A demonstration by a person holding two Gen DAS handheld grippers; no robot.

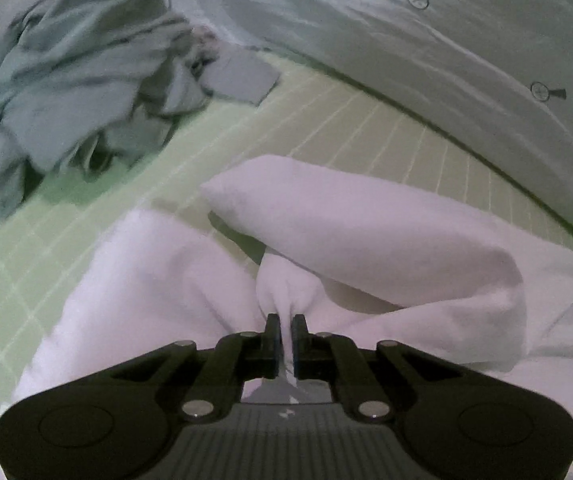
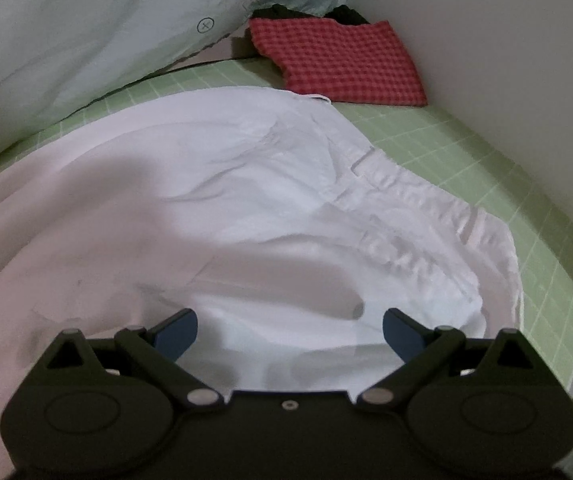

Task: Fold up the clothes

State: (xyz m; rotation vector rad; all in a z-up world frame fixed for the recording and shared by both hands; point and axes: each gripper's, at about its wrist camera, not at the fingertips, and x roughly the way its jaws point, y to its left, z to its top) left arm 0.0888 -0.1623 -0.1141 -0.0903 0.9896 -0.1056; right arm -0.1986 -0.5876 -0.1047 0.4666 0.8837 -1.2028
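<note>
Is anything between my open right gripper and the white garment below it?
Nothing visible. The right gripper hangs open directly over the white garment, with only bare cloth between its fingers. The red cloth lies apart, at the far corner.

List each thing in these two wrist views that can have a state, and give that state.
left gripper: shut, pinching the white garment
right gripper: open, holding nothing
white garment: spread out, wrinkled, part lifted
grey clothes: crumpled heap, unfolded
red checked cloth: folded, lying flat

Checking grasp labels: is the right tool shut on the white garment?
No, the right tool hangs open above the white garment, its fingers spread wide with nothing between them.
</note>
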